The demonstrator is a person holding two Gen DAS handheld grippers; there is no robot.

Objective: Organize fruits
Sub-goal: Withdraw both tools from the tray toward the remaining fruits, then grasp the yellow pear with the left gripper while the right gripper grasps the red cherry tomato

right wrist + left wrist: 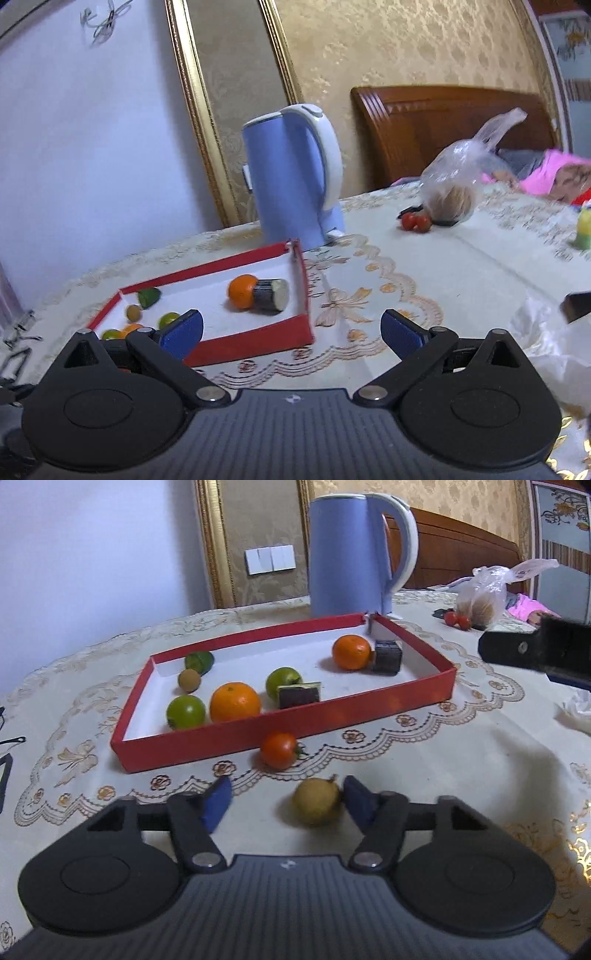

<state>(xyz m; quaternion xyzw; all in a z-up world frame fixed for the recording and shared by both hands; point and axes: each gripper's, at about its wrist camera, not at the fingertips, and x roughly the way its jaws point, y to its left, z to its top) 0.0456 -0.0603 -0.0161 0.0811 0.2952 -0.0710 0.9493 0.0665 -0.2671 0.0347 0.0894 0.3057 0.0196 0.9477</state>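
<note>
A: Where is the left tool point(284, 803) now?

B: It is low over the bench point(424, 760), in front of the red tray point(280, 725). A small yellow-brown fruit point(316, 801) lies on the cloth between its blue pads point(218, 805). The pad on the right side of the picture is at the fruit, maybe touching it; the other pad is clearly apart from it. So the jaws are not clamped on it.

A: And the right tool point(291, 330)?

B: Its jaws are wide apart with nothing between them. It is beside the near right corner of the tray.

A: What lies in the tray?

B: Two oranges point(235, 706), three green fruits point(185, 712), one little brown fruit point(189, 680) and two dark cut pieces point(386, 657). One orange touches a dark piece near the far corner.

A: Anything outside it?

B: A tomato point(279, 750) on the cloth, just beside the tray's front wall. Farther back, two small tomatoes point(416, 222) are next to a plastic bag point(456, 184). A blue kettle point(351, 554) stands behind the tray.
</note>
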